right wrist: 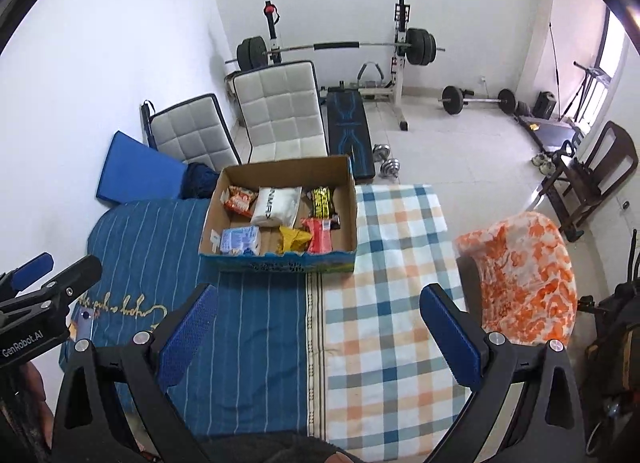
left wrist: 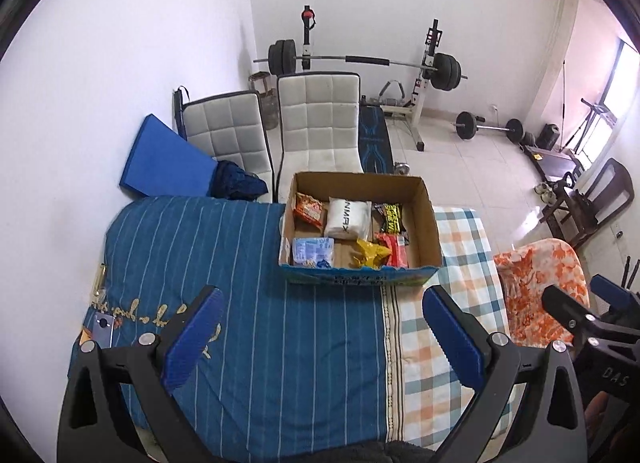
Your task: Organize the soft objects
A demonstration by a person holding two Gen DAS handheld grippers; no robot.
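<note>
A cardboard box point(left wrist: 434, 231) point(right wrist: 353, 215) stands on the bed's far half. It holds several soft packets: a white pack point(left wrist: 346, 219) point(right wrist: 276, 205), an orange-red pack point(left wrist: 308, 209), a blue-and-white pack point(left wrist: 312, 251) point(right wrist: 240, 241), a yellow bag point(left wrist: 370, 253) point(right wrist: 294, 239), a red pack point(left wrist: 394, 251) and a black-yellow pack point(left wrist: 390, 217). My left gripper point(left wrist: 320, 327) hovers open over the blue striped cover, well short of the box, holding nothing. My right gripper point(right wrist: 320, 323) is open and empty above the checked cloth, to the right of the left one.
The bed has a blue striped cover point(left wrist: 240, 283) and a checked cloth point(right wrist: 392, 263). A phone point(left wrist: 102, 329) lies at its left edge. An orange floral cloth point(right wrist: 528, 275) drapes a seat on the right. Padded chairs point(left wrist: 320, 119), a weight bench and barbells stand beyond.
</note>
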